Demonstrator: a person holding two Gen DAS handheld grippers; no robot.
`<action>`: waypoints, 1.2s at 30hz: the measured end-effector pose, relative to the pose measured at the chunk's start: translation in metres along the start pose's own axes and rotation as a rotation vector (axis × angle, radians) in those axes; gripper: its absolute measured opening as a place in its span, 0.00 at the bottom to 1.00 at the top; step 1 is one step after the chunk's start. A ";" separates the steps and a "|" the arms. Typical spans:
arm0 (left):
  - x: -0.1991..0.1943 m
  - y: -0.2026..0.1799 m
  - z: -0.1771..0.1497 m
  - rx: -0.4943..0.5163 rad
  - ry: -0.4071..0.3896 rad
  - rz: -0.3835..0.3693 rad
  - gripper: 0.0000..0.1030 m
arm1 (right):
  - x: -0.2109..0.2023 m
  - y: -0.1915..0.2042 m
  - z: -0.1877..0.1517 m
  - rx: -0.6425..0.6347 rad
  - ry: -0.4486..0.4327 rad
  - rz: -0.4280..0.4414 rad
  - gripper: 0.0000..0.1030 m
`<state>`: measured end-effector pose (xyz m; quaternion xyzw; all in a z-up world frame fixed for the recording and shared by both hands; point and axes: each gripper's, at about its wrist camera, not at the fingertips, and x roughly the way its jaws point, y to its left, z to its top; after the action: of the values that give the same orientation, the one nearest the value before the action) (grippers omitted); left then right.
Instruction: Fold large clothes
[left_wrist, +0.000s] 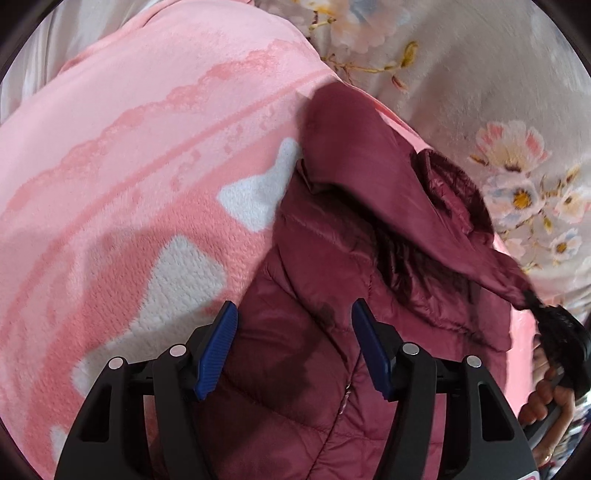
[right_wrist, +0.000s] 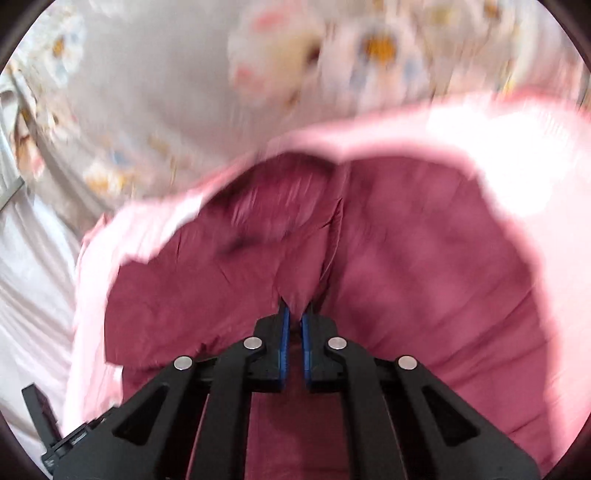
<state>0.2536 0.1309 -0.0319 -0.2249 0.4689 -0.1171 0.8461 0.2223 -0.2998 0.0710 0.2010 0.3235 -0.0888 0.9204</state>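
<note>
A maroon quilted puffer jacket (left_wrist: 314, 350) lies on a pink blanket (left_wrist: 129, 166). My left gripper (left_wrist: 293, 325) is open and empty, hovering just above the jacket's body. The right gripper (left_wrist: 554, 325) shows at the right edge of the left wrist view, holding a stretched part of the jacket (left_wrist: 424, 206) lifted off the rest. In the blurred right wrist view my right gripper (right_wrist: 295, 314) is shut on a pinch of the jacket's fabric (right_wrist: 295, 288), with the jacket (right_wrist: 406, 258) spread beyond it.
The pink blanket has white patches (left_wrist: 184, 280) and lies over a grey floral bedsheet (left_wrist: 517, 166). The sheet also shows in the right wrist view (right_wrist: 147, 92). A plain pale sheet (right_wrist: 33, 277) lies at the left. A hand (left_wrist: 546, 402) holds the right gripper's handle.
</note>
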 end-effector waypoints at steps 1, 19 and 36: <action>-0.001 -0.001 0.003 -0.009 0.004 -0.013 0.59 | -0.008 -0.005 0.010 -0.019 -0.029 -0.036 0.04; 0.079 -0.039 0.090 -0.250 0.102 -0.212 0.52 | 0.007 -0.049 0.018 -0.080 0.028 -0.100 0.04; 0.081 -0.034 0.078 0.009 -0.011 0.086 0.02 | 0.057 -0.075 -0.054 -0.127 0.169 -0.198 0.04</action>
<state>0.3632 0.0887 -0.0396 -0.2014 0.4727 -0.0815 0.8540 0.2146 -0.3462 -0.0264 0.1159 0.4230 -0.1414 0.8875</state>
